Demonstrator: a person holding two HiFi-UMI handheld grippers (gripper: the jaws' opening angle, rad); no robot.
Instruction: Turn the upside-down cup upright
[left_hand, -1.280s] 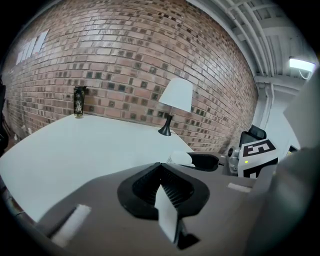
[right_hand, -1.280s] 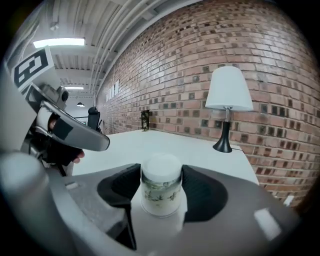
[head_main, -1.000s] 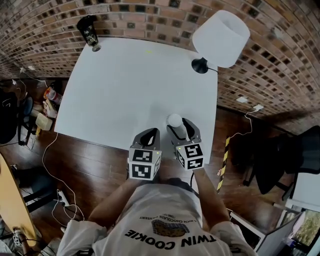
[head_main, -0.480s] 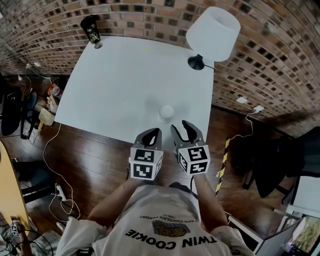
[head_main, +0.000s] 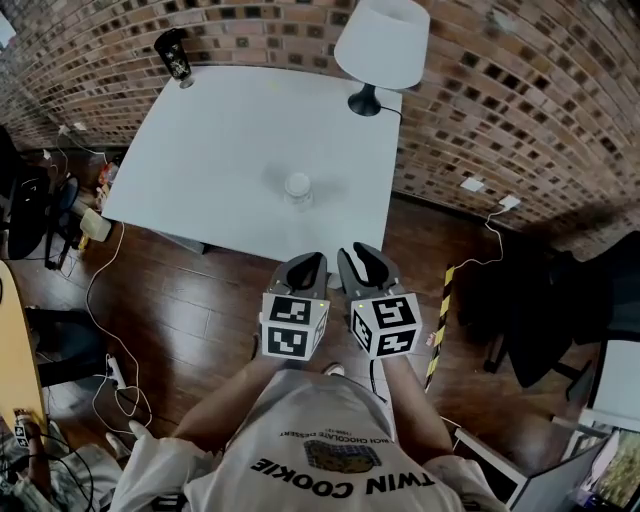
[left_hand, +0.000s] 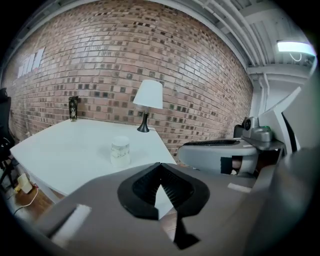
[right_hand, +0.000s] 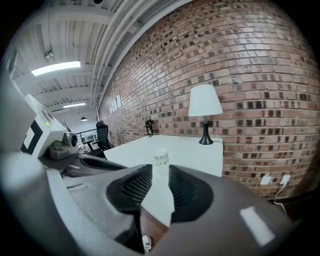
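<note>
Looking at a cup (head_main: 297, 187) standing alone on the table (head_main: 220, 130), well ahead of both claws. From the right gripper view, framed dead ahead just past the tips of the right claw (right_hand: 161, 169). From the left gripper view, sitting up and to the left of the left claw (left_hand: 160, 165). Touched by neither.

Right claw: narrowed to a slim gap, having just been closing, with only air between the pads. Left claw: tips pinched together, gripping nothing. Both held side by side over the floor, short of the table's near edge.

As for progress: probably finished, or nearly so. Hard to tell from here which end of the cup faces up, with a pale top, a clear body and no rim plainly readable. Judging by empty claws well clear of a cup left standing, likely turned already. If so, nothing left but checking for a mouth facing up. If not, back in to grasp the side, roll it over and set it down.
</note>
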